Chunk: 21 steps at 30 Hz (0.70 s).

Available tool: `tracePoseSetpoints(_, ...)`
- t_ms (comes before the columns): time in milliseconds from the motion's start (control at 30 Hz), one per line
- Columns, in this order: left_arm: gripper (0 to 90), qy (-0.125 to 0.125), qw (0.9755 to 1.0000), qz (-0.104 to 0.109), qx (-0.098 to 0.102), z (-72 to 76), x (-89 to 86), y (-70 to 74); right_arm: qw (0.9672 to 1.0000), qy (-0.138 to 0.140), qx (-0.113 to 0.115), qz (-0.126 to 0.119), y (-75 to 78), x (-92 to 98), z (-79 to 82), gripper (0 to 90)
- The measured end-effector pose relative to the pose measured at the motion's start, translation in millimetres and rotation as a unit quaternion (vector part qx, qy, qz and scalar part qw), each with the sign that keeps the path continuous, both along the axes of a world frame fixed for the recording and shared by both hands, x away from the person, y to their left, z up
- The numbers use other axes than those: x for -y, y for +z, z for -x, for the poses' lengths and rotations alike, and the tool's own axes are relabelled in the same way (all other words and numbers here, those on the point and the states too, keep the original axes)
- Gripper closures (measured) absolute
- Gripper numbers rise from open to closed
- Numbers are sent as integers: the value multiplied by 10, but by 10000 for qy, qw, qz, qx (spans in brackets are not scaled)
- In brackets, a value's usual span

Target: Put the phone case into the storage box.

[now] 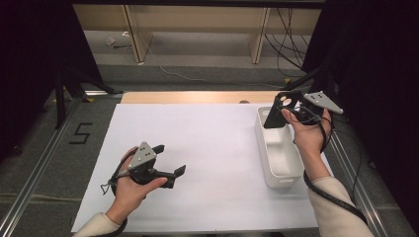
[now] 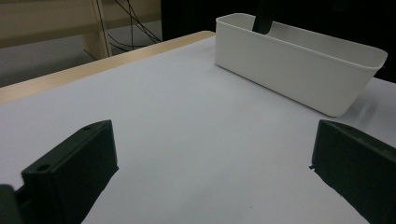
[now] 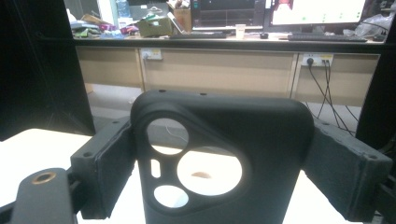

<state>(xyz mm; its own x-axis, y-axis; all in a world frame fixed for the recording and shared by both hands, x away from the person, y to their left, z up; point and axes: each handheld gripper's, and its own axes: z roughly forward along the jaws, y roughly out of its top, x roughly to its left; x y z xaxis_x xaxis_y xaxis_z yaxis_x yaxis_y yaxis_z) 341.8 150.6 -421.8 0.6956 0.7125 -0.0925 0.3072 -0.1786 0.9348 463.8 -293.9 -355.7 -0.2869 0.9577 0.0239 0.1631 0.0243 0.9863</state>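
At three o'clock on the counter [image 1: 207,143], above the far end of the white bin [image 1: 276,148], my right gripper [image 1: 289,111] held a black phone case [image 1: 277,112]. Case: matt black, soft-looking, with a large camera cut-out of three round openings and a slot. Position: upright, its lower end hanging into the bin, clear of the counter. In the right gripper view the phone case [image 3: 224,154] stood between my two fingers [image 3: 105,168], which pressed on its two long edges; they were closed on it across its width, so they stood wide.

Bin: white plastic, oblong, rounded corners, standing along the three o'clock edge of the counter with its long side running from six to twelve. Contents, apart from the case's lower end: none that I could make out.

At eight o'clock, my left gripper [image 1: 170,160] hovered low over the counter, pointing toward three o'clock. Its fingers [image 2: 70,177] were spread well apart with nothing between them. Ahead of them in the left gripper view lay bare white sheet, then the bin [image 2: 299,70], with the dark lower end of the case [image 2: 262,18] dipping inside its far corner.

Counter: white sheet over a pale wooden top [image 1: 197,97], whose twelve o'clock strip lay uncovered.
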Motion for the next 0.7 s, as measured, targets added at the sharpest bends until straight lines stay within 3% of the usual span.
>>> tracePoseSetpoints(700, 0, 3, 10000, 7, -9, 0, 2, -2, 9997, -12, -187, 130, -34, -17, -111, 153)
